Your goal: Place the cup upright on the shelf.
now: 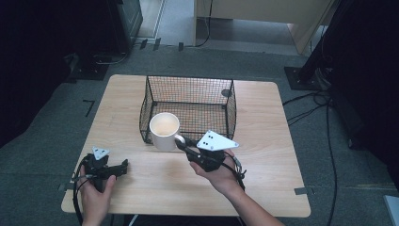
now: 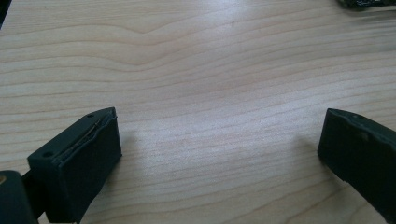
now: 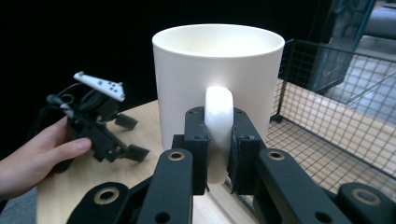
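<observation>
A: Our left gripper (image 1: 123, 165) at eight o'clock rests on the pale wood-grain table (image 1: 263, 188), jaws spread, nothing between them. Our right gripper (image 3: 218, 149) pinches the white mug's (image 1: 164, 131) smooth looped handle.

B: So we've gripped it; the glossy mug sits at the centre, against the black wire-mesh basket (image 1: 197, 82) at twelve o'clock. Placing it inside remains, we judge.

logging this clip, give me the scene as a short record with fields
held thing: white mug, upright, gripped by its handle
right gripper: shut on the handle
left gripper: open over bare table
wire basket: just behind the mug, nothing seen inside
mug contents: none seen
</observation>
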